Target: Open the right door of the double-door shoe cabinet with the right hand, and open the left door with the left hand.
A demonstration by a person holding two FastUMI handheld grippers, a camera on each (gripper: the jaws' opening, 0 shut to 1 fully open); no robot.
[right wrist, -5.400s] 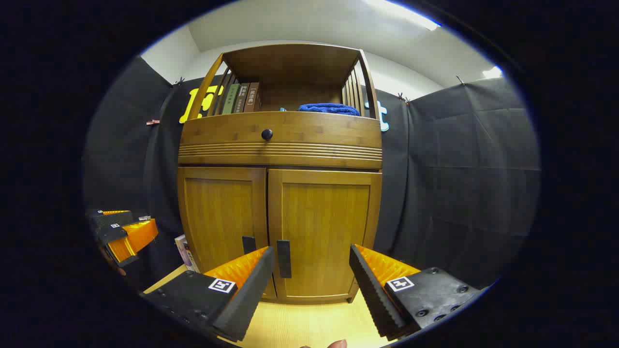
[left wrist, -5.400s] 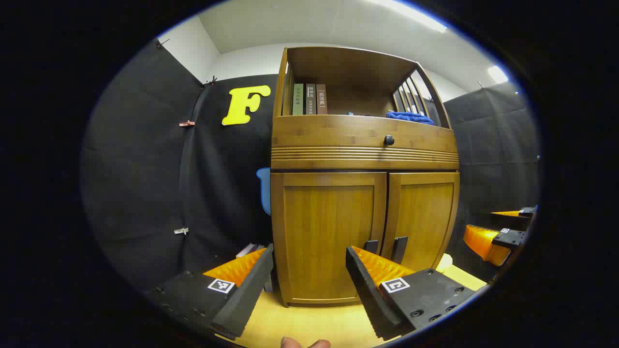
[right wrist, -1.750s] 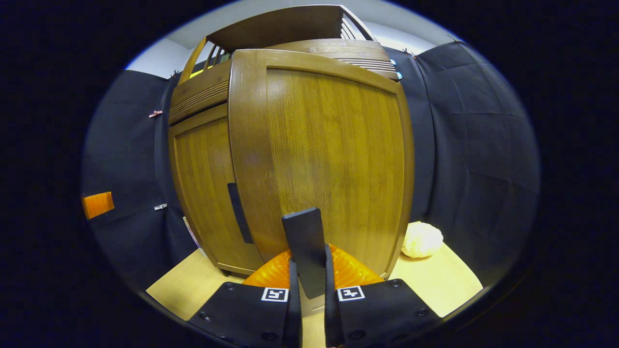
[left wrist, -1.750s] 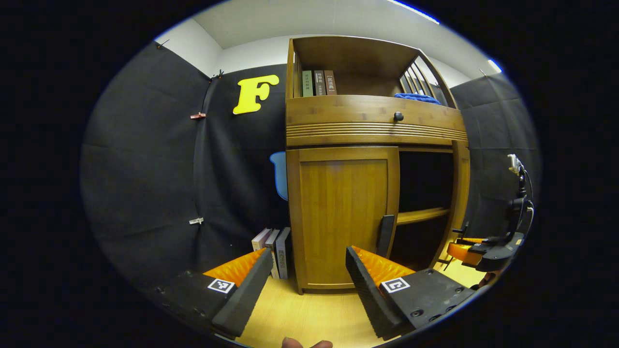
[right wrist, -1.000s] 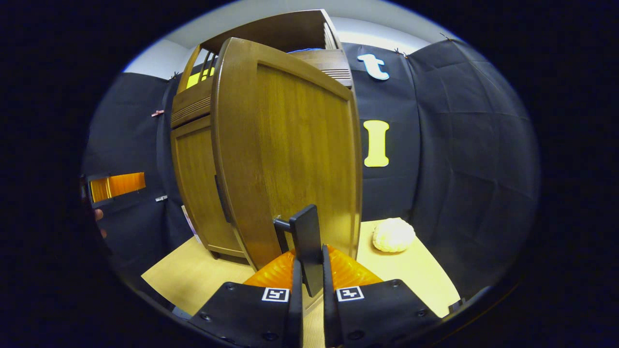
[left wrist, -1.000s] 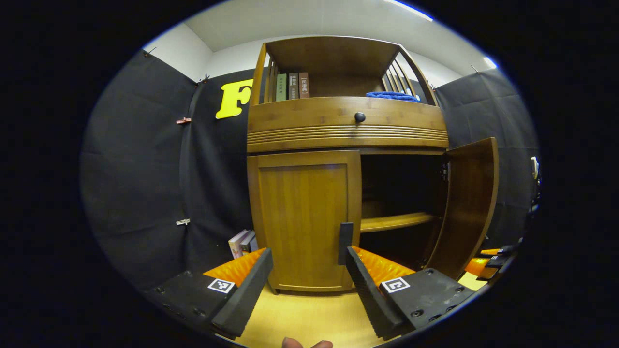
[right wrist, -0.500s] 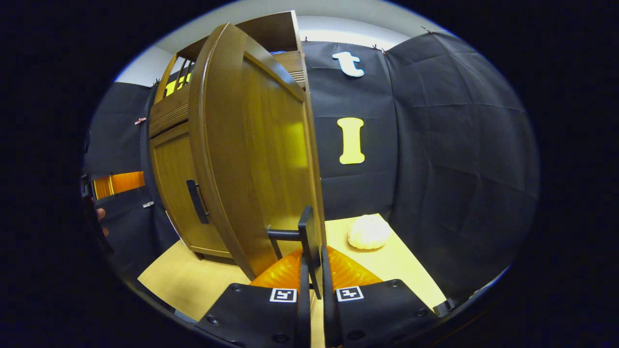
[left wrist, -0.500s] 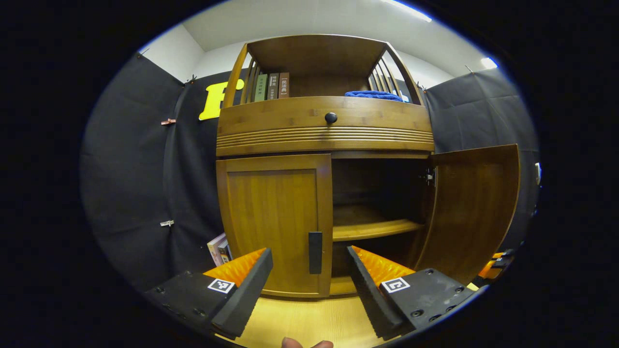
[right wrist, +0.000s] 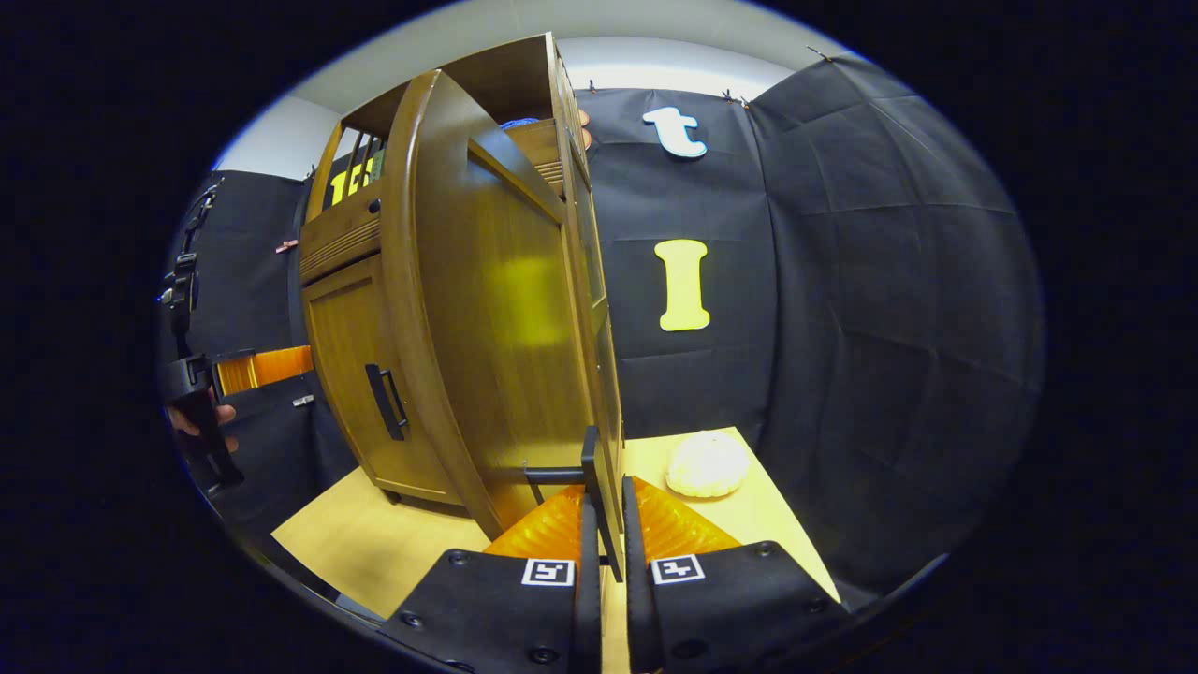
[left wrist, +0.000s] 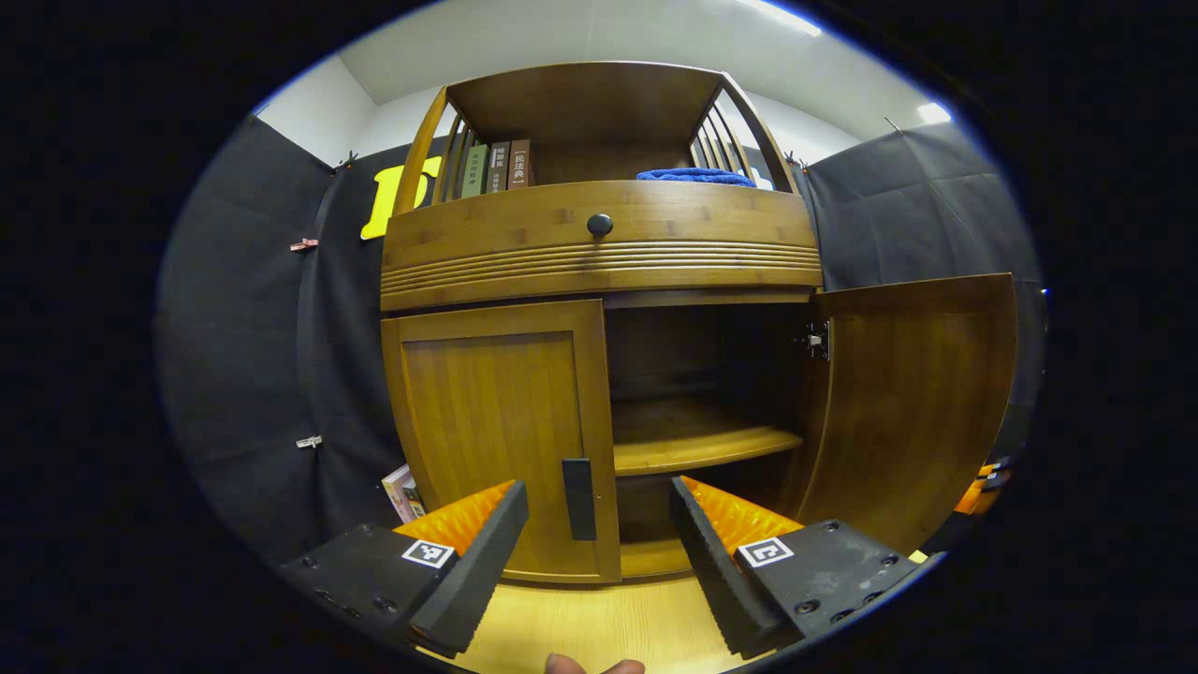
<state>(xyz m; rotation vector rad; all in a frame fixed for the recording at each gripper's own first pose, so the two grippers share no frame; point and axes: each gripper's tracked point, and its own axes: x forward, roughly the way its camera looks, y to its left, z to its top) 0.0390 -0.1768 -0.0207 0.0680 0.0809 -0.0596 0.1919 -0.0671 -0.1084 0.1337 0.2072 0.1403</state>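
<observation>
1. Straight ahead of your left gripper (left wrist: pixel 599 534): the left handle (left wrist: pixel 578 499), a dark upright bar, long axis vertical, on the inner edge of the left door (left wrist: pixel 496 431). That door is shut, flush with the cabinet (left wrist: pixel 599 253).
2. Relation for the coming move: the handle stands beyond the gap between the two fingers, nearer the left-hand one and a little above the tips. No contact yet. Your left gripper is much the nearer tool; judged from this, a short advance forward, nudged slightly left, would bracket the bar.
3. Left gripper state: spread wide, holding nothing.
4. Right door (right wrist: pixel 505 318): swung well out, seen nearly edge-on in the right gripper view; shelf (left wrist: pixel 702 440) and interior exposed.
5. Right gripper (right wrist: pixel 604 552): closed on the right handle (right wrist: pixel 591 468), both fingers pressing its bar.
6. Change against half a second ago: the left handle sat near the middle of the left gripper's gap and now lies further left; the right door has opened a little wider.
7. Task standing: right door opened, left door not yet begun.
</observation>
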